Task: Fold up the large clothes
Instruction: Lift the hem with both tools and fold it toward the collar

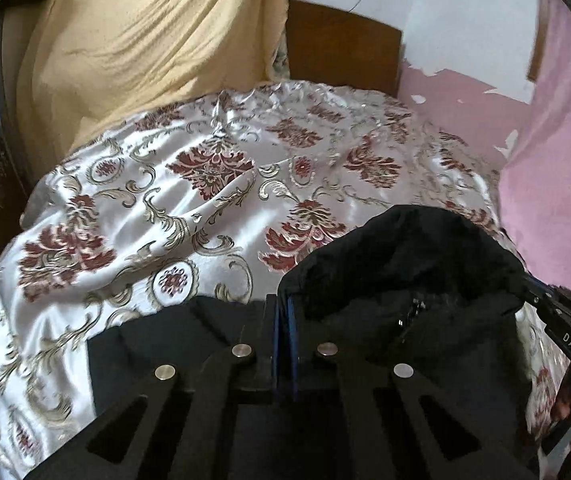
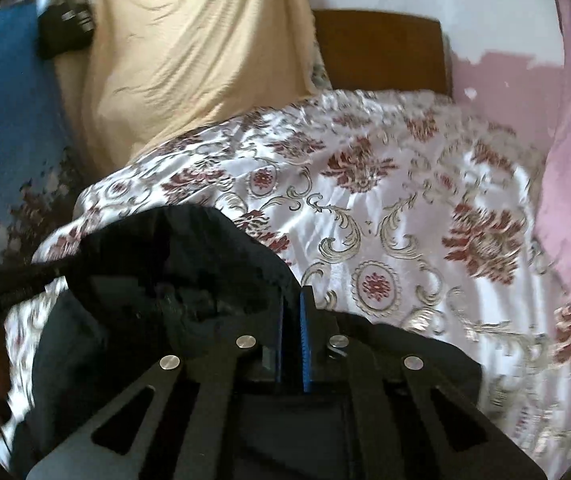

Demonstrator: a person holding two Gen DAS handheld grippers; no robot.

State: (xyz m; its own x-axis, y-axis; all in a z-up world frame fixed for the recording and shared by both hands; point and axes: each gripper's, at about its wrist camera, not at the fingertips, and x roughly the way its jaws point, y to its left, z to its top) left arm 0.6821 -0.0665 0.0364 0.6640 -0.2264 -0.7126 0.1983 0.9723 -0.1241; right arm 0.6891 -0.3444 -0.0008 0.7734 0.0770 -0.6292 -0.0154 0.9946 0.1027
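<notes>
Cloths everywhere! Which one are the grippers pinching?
The black garment. The flowered bedspread lies flat beneath it; the yellow cloth hangs behind, untouched.

Before you lies a bed under a glossy white bedspread woven with maroon medallions and pale gold scrolls, its surface rumpled and catching soft daylight. At its far end you see a brown wooden headboard against a white wall, with a tan cloth draped to its left. To your right stands a pink wall with peeling patches; to your left, a blue wall, flaked and dark lower down.
</notes>
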